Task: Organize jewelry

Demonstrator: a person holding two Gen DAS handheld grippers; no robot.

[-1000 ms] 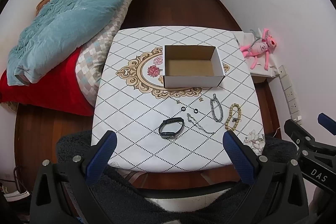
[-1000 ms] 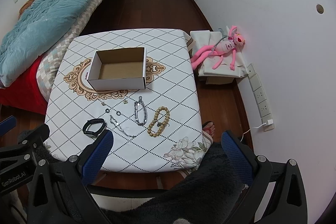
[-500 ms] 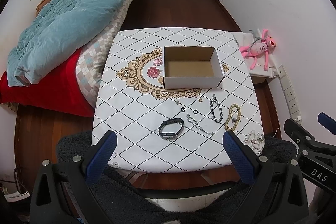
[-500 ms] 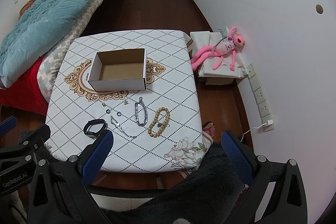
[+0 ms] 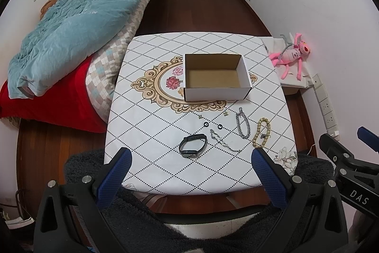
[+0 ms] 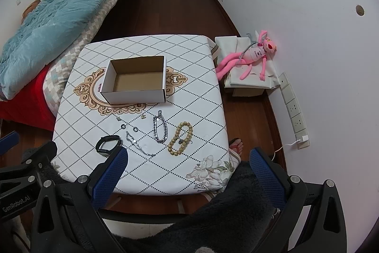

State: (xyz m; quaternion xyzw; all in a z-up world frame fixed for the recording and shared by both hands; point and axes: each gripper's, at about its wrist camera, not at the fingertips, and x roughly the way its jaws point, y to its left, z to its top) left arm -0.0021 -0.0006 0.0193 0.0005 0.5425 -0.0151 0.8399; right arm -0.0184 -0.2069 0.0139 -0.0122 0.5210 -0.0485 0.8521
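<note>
An empty open cardboard box (image 5: 214,77) (image 6: 135,80) stands mid-table. In front of it lie a black wristband (image 5: 192,145) (image 6: 107,143), a thin silver chain (image 5: 223,144) (image 6: 138,144), a thick silver chain bracelet (image 5: 242,123) (image 6: 160,129), a wooden bead bracelet (image 5: 261,132) (image 6: 180,138), two small black rings (image 5: 206,124) (image 6: 123,126) and small earrings (image 5: 225,113). My left gripper (image 5: 190,176) is open and empty, above the table's near edge. My right gripper (image 6: 188,176) is open and empty, to its right.
The table (image 5: 154,134) has a white diamond-pattern cloth. A bed with a blue quilt (image 5: 78,23) stands at the left. A pink plush toy (image 6: 253,56) lies on a low box at the right by the wall. Dark fleece clothing (image 6: 213,217) fills the bottom.
Both views have shifted slightly; the table sits a little lower in frame. Both grippers stay open. The jewelry and box have not moved.
</note>
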